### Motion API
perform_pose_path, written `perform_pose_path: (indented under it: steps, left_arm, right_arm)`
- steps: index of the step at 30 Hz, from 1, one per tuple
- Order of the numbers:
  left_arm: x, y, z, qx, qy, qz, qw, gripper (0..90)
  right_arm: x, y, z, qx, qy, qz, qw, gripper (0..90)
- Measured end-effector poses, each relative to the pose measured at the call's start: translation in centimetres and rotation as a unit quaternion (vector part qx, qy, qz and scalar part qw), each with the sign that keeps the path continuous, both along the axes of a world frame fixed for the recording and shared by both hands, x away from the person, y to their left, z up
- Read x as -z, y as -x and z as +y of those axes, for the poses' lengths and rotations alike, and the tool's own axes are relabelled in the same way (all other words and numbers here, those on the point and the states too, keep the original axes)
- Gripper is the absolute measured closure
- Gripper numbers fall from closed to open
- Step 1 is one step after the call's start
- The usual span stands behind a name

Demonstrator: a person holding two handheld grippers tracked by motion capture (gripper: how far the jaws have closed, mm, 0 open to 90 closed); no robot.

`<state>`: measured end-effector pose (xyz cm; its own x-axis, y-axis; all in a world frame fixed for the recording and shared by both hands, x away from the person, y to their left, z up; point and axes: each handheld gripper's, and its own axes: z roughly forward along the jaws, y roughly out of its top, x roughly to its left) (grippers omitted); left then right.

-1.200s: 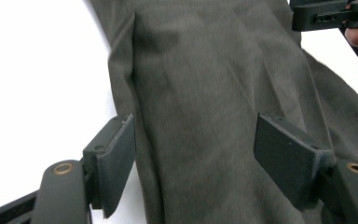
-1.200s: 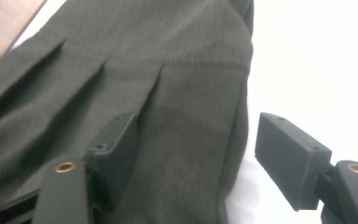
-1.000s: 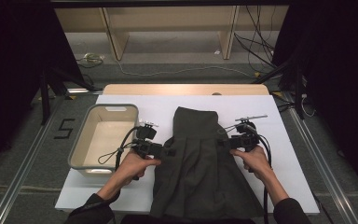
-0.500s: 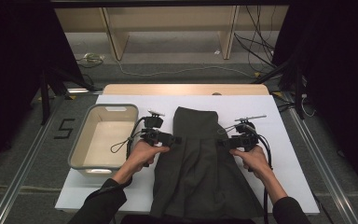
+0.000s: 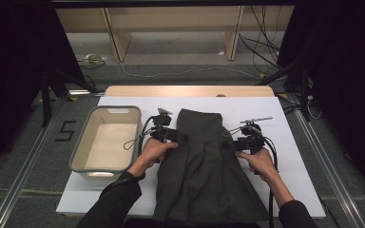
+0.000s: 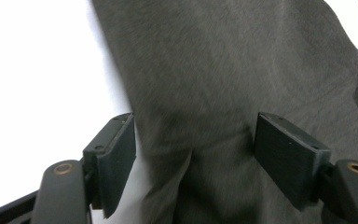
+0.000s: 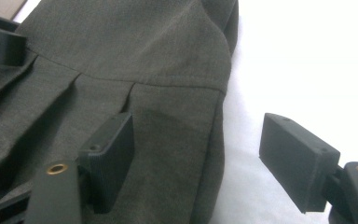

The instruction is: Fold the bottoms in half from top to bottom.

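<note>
A dark grey pleated skirt [image 5: 208,175] is laid flat on the white surface [image 5: 294,185], just to the right of a beige plastic basin [image 5: 105,142], with its narrow waistband end pointing away from the person and its wider hem spread toward the near edge. The left claw [image 5: 178,137] is held at the skirt's left edge, just below the waistband, on the side nearer the basin; in the left gripper view its jaws are seen wide apart over the cloth [image 6: 223,84], nothing yet pinched between them. The right claw [image 5: 232,144] is placed at the opposite edge of the skirt, farther from the basin, and in the right gripper view its jaws are likewise spread, one pad resting on the fabric [image 7: 135,60] and the other over the bare surface beyond the edge. The cloth is judged light, soft and limp, a matte woven material with stitched pleats falling from a seam below the waistband; it is likely to sag and slide when lifted, so hold is best taken at the firmer side edges near that seam, both layers gathered together
</note>
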<state>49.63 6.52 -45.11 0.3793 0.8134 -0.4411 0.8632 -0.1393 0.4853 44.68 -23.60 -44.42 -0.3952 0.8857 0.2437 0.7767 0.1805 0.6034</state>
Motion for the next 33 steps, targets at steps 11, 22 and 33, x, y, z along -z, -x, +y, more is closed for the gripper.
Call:
perform_pose_path:
  steps: [11,22,33]
  left_arm:
    - [-0.5,-1.0,-0.8,0.006,-0.009,-0.01,0.9999,71.6]
    - [-0.2,-0.8,0.0,-0.004,-0.015,-0.02,0.9997,78.4]
    - [-0.7,-1.1,0.4,-0.003,-0.013,-0.032,0.9994,59.4]
  right_arm:
    - [-0.3,-2.6,0.2,0.007,0.001,0.014,0.9999,24.9]
    - [0.1,-5.1,1.6,0.007,0.02,0.049,0.9986,23.5]
    - [0.5,-6.6,2.9,0.006,0.031,0.069,0.9971,21.6]
